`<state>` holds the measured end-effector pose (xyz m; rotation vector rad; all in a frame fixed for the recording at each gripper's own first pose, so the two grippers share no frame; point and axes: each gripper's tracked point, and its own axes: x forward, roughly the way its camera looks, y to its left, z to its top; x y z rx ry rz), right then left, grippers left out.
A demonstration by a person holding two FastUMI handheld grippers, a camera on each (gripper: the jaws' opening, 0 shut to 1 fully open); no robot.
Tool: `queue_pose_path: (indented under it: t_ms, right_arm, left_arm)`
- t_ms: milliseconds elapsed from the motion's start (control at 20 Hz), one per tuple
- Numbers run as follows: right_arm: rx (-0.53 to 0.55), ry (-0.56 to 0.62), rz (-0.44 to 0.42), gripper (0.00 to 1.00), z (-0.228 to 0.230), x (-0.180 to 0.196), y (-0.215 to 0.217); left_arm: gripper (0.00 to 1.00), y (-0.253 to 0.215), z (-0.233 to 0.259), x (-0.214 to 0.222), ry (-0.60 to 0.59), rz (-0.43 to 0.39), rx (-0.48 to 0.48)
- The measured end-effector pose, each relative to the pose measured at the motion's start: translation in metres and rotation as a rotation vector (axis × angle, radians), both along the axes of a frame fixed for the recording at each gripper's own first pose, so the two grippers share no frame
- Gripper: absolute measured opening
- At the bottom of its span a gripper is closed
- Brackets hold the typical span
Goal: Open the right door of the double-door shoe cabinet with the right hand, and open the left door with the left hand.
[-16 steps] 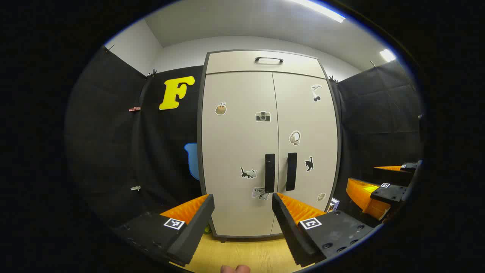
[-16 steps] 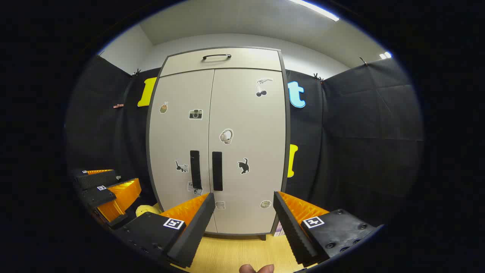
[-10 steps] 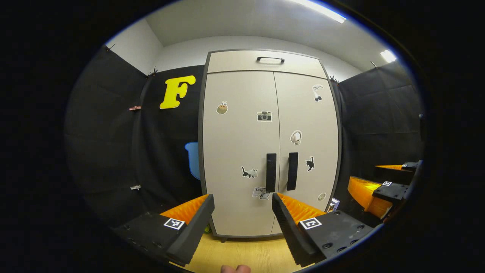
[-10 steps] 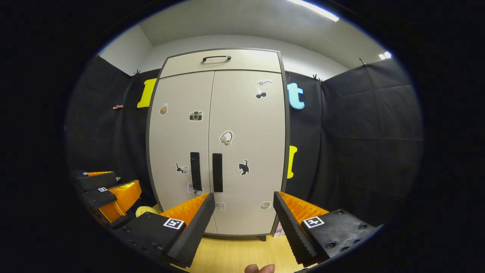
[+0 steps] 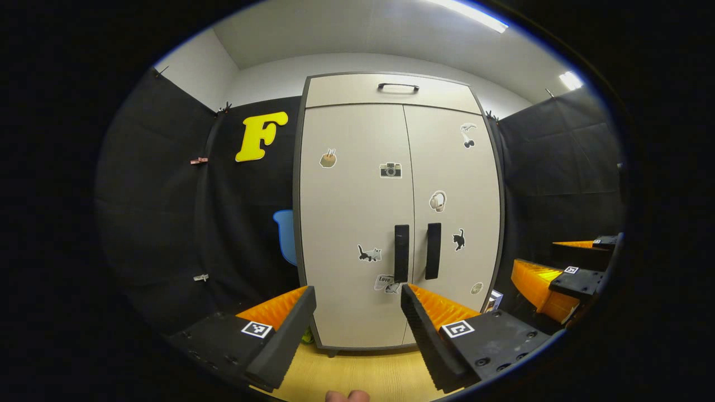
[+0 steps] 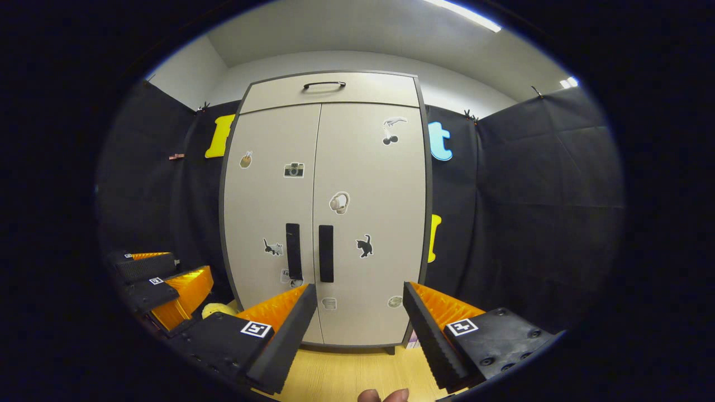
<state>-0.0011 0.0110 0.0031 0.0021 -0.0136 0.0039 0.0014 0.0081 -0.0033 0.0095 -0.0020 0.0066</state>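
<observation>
A tall beige shoe cabinet stands ahead with both doors closed. In the left gripper view its left door (image 5: pixel 352 223) carries a black vertical handle (image 5: pixel 401 253) and its right door (image 5: pixel 455 206) a matching right handle (image 5: pixel 433 250). My left gripper (image 5: pixel 357 298) is open, well short of the cabinet, with nothing between its fingers. In the right gripper view the left handle (image 6: pixel 293 251) and right handle (image 6: pixel 326 253) sit left of centre. My right gripper (image 6: pixel 360 298) is open and empty, also short of the right door (image 6: pixel 374 223). The right gripper (image 5: pixel 564 273) shows at the left gripper view's right edge.
A drawer front with a dark handle (image 5: pixel 397 86) tops the cabinet. Stickers dot both doors. Black cloth walls flank the cabinet on both sides. Pale wood floor (image 5: pixel 363 374) runs up to its base. A small yellow object (image 6: pixel 218 309) lies by the cabinet's lower left corner.
Both views have drifted slightly; the cabinet sits a touch further right in the right gripper view. Both doors stay closed and both grippers stay open.
</observation>
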Motion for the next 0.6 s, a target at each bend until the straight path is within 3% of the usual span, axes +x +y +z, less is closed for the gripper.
queue_pose_path:
  t_ms: [350, 600]
  right_arm:
    - [0.011, -0.005, 0.035, 0.97, 0.005, 0.019, 0.013]
    - [0.012, -0.038, 0.040, 0.97, 0.011, 0.070, 0.024]
  left_arm:
    - [0.94, 0.011, -0.005, 0.004, 0.002, 0.007, -0.008]
    - [0.94, 0.022, -0.014, 0.011, 0.016, 0.009, -0.016]
